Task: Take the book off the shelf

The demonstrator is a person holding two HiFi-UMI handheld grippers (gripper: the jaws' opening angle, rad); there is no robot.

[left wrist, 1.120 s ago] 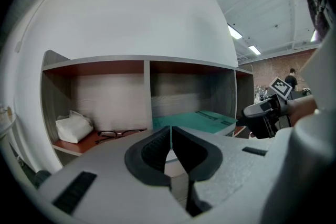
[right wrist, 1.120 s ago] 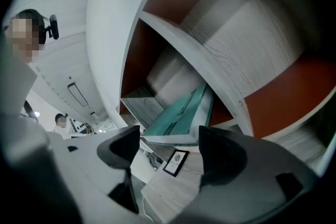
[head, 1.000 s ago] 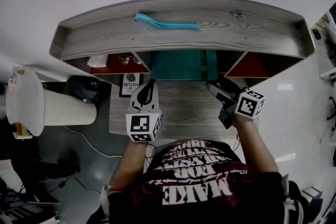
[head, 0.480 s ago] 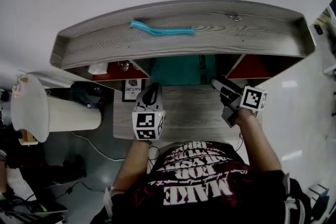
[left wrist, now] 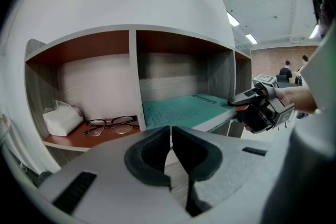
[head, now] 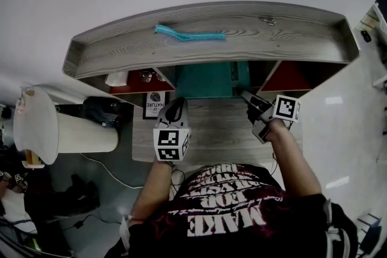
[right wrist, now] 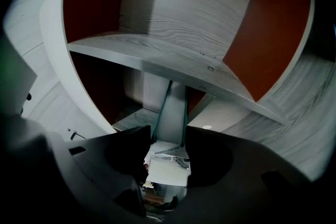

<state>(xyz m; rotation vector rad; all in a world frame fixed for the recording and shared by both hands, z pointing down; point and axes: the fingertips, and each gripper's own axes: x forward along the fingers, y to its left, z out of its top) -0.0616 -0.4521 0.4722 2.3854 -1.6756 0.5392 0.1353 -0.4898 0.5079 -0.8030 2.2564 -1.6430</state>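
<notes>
Between jaws of right gripper [right wrist: 167, 136], book [right wrist: 172, 106].

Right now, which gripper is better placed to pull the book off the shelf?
Right. The right gripper has the edge of the book between its jaws in the middle compartment of the shelf. The left gripper is shut on nothing and held back from the book.

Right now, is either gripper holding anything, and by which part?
The right gripper grips the flat-lying teal book by its front right corner, at the shelf's middle compartment. The left gripper is shut and holds nothing.
</notes>
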